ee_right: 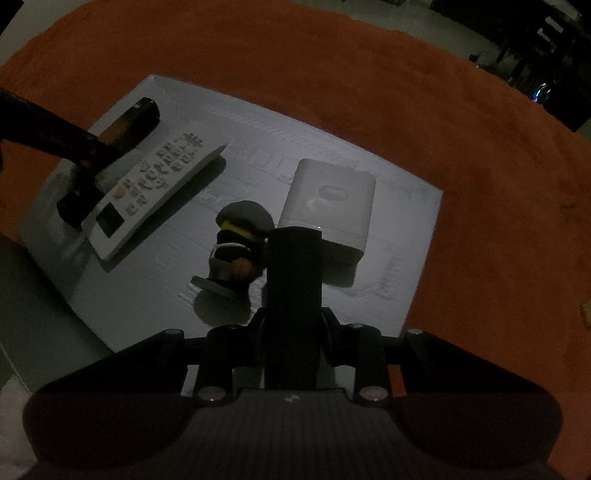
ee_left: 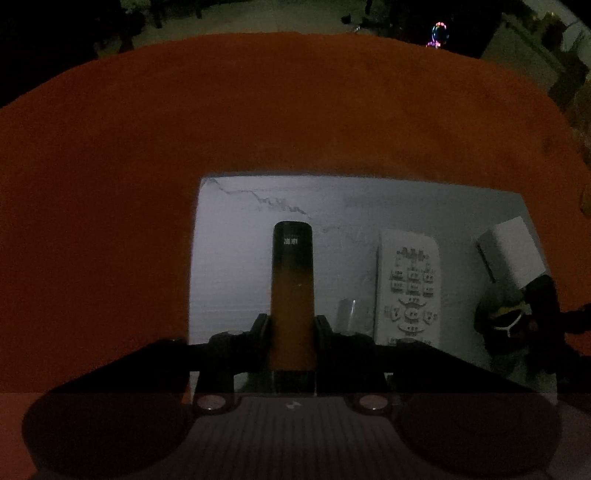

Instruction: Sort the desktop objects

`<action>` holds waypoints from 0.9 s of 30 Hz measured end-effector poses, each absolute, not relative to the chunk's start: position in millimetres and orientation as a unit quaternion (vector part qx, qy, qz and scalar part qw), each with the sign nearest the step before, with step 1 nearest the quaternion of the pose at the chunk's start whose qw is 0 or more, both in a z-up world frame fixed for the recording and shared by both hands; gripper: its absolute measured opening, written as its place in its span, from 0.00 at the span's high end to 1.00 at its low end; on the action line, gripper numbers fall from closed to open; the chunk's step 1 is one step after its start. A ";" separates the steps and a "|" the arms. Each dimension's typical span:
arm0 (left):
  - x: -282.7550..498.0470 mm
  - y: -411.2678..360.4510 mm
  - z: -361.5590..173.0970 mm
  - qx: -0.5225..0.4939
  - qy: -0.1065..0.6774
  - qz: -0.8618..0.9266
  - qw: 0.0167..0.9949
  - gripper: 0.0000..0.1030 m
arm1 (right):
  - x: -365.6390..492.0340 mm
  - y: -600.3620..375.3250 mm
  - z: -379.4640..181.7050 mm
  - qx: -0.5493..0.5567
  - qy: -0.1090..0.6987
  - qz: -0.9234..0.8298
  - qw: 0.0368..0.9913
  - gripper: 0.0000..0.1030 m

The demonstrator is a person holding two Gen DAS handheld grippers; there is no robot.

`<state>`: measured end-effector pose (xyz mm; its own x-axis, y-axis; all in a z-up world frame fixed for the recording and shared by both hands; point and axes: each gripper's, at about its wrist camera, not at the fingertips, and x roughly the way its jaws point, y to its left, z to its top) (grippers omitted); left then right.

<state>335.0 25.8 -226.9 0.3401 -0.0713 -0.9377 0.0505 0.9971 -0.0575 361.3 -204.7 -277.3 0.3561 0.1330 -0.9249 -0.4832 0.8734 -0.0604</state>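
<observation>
My left gripper [ee_left: 291, 325] is shut on an orange cylinder with a black cap [ee_left: 291, 288], held over the left part of a white board [ee_left: 236, 236]. It also shows in the right wrist view [ee_right: 129, 123]. My right gripper [ee_right: 293, 317] is shut on a dark cylinder [ee_right: 293, 288] above the board's near side [ee_right: 129, 288]. A white remote [ee_right: 155, 184] lies on the board, also seen in the left wrist view [ee_left: 408, 288]. A small toy figure [ee_right: 238, 240] and a white box [ee_right: 328, 199] stand in front of my right gripper.
An orange cloth [ee_left: 258, 110] covers the table around the board, and shows in the right wrist view [ee_right: 498, 221]. Dark furniture and a small coloured light [ee_left: 439, 33] lie beyond the far edge. The scene is dim.
</observation>
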 end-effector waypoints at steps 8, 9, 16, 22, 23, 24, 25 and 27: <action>332.3 33.3 -211.1 -0.051 0.542 -0.043 0.838 0.80 | 358.6 -219.6 -255.7 -0.097 0.518 0.184 0.830 0.69; 339.0 34.2 -210.2 -0.052 0.540 -0.048 0.839 0.80 | 359.3 -221.3 -251.7 -0.092 0.515 0.182 0.833 0.69; 332.5 33.2 -186.8 -0.092 0.532 -0.068 0.839 0.80 | 363.1 -232.0 -221.8 -0.062 0.506 0.160 0.845 0.69; 318.6 31.5 -165.3 -0.120 0.528 -0.073 0.838 0.80 | 356.3 -235.1 -200.7 -0.050 0.500 0.150 0.852 0.69; 314.2 31.5 -161.0 -0.129 0.528 -0.076 0.836 0.80 | 353.6 -236.0 -196.5 -0.043 0.498 0.151 0.853 0.69; 309.3 30.8 -155.9 -0.133 0.525 -0.083 0.837 0.80 | 351.0 -236.9 -192.2 -0.037 0.496 0.152 0.854 0.69; 303.5 29.6 -150.2 -0.131 0.520 -0.088 0.840 0.80 | 347.7 -238.1 -187.4 -0.032 0.493 0.153 0.856 0.69; 292.8 27.4 -140.5 -0.129 0.513 -0.098 0.843 0.80 | 339.5 -237.7 -176.0 -0.025 0.483 0.161 0.861 0.69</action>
<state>292.8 27.4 -140.5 0.4538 -0.2971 -0.8401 0.0326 0.9477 -0.3176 339.5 -237.7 -176.0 0.4822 0.2528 -0.8388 -0.3013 0.9469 0.1121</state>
